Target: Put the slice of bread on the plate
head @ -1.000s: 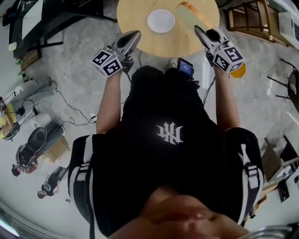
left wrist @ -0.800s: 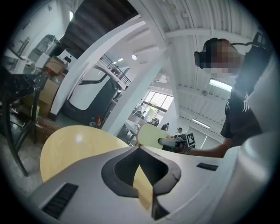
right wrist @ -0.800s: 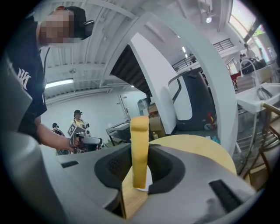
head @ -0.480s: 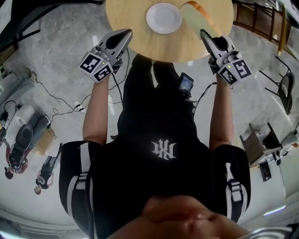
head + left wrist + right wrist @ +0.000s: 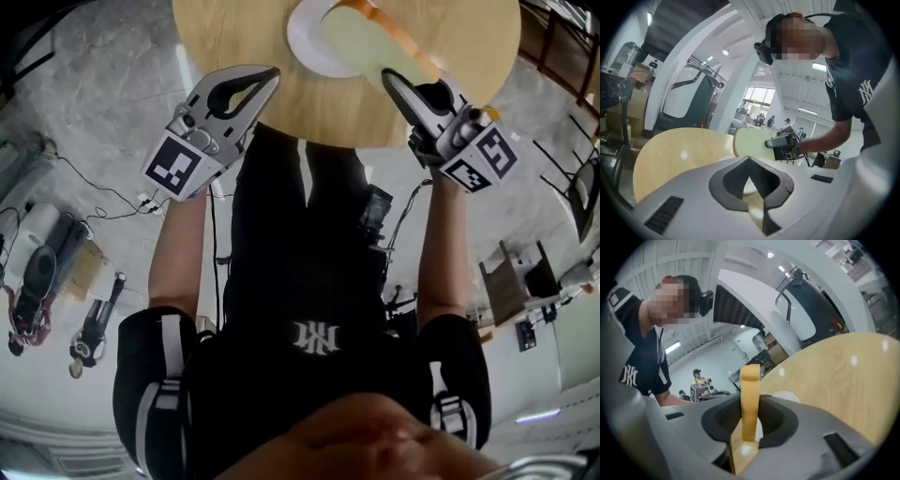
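The round wooden bench (image 5: 234,37) carries one white plate (image 5: 302,45), which sits near the edge closest to you. Note that a push against the plate could slide it towards that edge.

The slice of bread (image 5: 361,42) is the task item. It hangs over the right part of the plate, and in the head view its broad pale face points up with the crust along the far side. No view shows whether its underside touches the plate.

The right gripper (image 5: 389,80) is clenched on the near end of the slice, with one pad on each face. The left gripper (image 5: 270,75) is closed with its tips together and nothing between them. It hovers at the bench edge, just left of the plate.

Hazards from here:
- Part of the slice overhangs the plate rim on the right. If you release here, it may land half on the bench.
- The slice is held by one end only. It is likely soft, so the free end may sag or tear if you move quickly.
- If you lower too steeply, the right gripper may strike the rim and tip or shift the plate.

Container check: the plate is the only container. Its visible surface is bare, and the part under the slice is hidden.
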Tool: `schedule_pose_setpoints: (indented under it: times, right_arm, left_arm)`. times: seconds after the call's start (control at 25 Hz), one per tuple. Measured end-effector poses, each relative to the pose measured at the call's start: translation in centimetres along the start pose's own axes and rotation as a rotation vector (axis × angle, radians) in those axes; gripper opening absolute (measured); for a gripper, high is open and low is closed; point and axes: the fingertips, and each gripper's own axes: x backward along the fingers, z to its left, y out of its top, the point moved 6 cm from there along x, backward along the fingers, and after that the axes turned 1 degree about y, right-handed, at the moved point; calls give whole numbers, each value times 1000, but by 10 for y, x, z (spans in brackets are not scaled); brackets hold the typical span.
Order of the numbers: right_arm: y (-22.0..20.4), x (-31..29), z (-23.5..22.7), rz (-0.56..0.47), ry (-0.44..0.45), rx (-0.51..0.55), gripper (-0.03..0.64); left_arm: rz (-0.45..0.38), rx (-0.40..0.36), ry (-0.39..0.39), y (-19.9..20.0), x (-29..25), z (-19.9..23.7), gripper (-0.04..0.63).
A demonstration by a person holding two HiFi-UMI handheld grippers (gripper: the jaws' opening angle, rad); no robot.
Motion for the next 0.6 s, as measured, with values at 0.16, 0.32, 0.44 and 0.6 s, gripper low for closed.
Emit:
schedule_pose_setpoints:
  times: [0.16,0.32,0.44,0.6]
  right_arm:
    - [-21,-22,4,-67,62,-148,91]
    - [-36,-34,6,-59,89,-244,92]
    - [-36,-47,9,-48,116,-275,92]
    - [-40,-58,6,3,101,-292,92]
  left_arm:
    - [1,-25,-13,-8,8,6,7]
    - [7,-19,-16,-14,12,1,6]
    - [2,-14,-29,-14,16,-5,6]
    - [-24,-25,-70,-15,12,-11,7]
